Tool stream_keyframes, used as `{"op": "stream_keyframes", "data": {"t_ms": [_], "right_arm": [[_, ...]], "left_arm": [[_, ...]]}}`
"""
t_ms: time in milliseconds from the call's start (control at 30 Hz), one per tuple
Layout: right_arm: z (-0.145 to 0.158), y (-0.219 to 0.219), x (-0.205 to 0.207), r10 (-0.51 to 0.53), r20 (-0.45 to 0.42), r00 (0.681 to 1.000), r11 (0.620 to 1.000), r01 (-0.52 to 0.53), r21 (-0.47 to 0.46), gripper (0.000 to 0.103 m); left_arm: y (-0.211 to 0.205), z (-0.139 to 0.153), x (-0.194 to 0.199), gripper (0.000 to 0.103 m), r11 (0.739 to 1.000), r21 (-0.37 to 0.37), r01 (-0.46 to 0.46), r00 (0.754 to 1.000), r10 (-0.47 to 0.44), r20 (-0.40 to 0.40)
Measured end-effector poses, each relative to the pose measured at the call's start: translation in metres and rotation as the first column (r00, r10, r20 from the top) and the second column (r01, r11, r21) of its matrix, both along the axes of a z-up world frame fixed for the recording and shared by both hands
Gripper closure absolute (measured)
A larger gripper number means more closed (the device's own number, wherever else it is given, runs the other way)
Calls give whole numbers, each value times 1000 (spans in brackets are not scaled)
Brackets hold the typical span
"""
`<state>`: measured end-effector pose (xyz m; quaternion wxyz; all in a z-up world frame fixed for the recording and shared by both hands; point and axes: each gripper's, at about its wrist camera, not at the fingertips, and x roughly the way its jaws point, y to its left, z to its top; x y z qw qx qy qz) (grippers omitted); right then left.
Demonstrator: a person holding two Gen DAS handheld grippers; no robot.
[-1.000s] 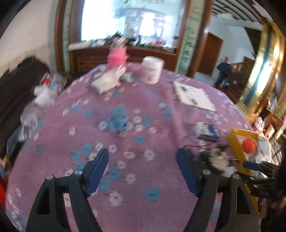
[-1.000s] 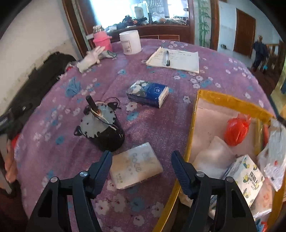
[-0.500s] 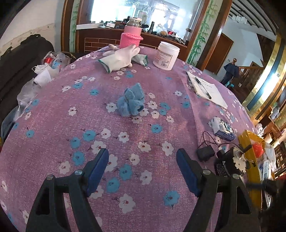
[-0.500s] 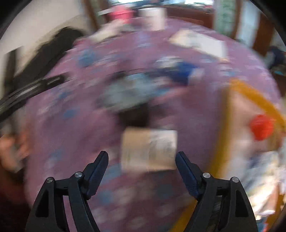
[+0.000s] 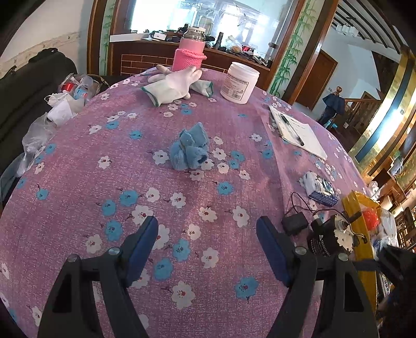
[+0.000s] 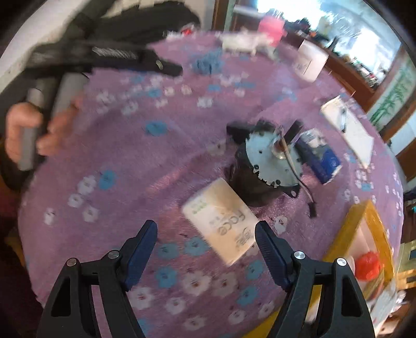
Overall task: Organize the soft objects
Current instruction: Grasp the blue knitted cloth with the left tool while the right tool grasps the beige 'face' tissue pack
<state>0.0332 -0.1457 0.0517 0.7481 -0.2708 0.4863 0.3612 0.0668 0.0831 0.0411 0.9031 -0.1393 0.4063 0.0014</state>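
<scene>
We have the right gripper [image 6: 206, 243] spread wide and empty above the tissue pack [image 6: 220, 220], which lies on the tablecloth [image 6: 124, 161] just ahead at one o'clock, its long axis slanting toward four. Our left gripper [image 5: 207, 240] (also open, empty) sits well short of the blue sock bundle [image 5: 189, 150] at twelve.

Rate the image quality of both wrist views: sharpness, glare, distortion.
Left wrist view: sharp; the window behind the pink bottle is blown out, and fisheye bulges the table. Right wrist view: motion-blurred, though the tissue pack lettering partly reads.
</scene>
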Motion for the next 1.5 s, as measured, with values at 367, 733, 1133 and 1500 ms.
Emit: {"op": "stream_keyframes", "data": {"t_ms": [367,733,1133,1500], "right_arm": [[-15,-7,18,-100,-181,978,990,117,83,37],[-1,26,-34,-31,46,998,999,29,30,32],[15,44,-12,-164,-34,986,919,166,357,53],[-1,38,-25,-102,-37,994,907,108,407,53]], "left_arm": [[-1,0,-1,26,1000,-7,14,1000,-14,0],[0,-2,0,26,1000,-8,10,1000,-10,-9],[9,-6,3,26,1000,-20,-20,999,20,-28],[11,23,59,13,996,85,-13,992,24,-126]]}}
